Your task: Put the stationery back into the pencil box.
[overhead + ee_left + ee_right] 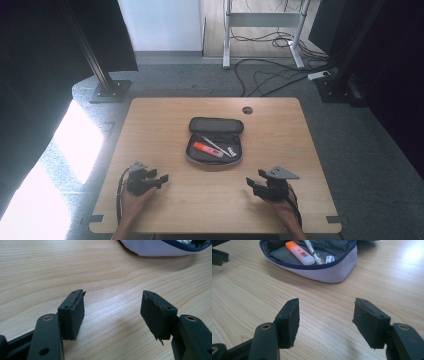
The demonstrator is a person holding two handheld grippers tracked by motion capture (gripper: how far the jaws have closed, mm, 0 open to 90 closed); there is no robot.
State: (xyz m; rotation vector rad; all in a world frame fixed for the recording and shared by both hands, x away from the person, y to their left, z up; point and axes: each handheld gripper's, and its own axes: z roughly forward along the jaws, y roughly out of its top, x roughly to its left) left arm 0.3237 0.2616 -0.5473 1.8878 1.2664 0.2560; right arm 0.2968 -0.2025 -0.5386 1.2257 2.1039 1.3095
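Nearest us, the left gripper (161, 179) at 7 o'clock and the right gripper (252, 183) at 5 o'clock rest on the table (280, 130), jaws spread with nothing between them. Beyond, at centre toward 12 o'clock, we see the open pencil case (216, 141) holding an orange highlighter (299, 252) and a pen (312, 251).

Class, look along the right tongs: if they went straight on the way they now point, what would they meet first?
Probably the open pencil case. The right tongs stand open and empty over bare table, with the case's pale near wall straight ahead. The orange highlighter lies inside, behind that wall. Depth is hard to judge.
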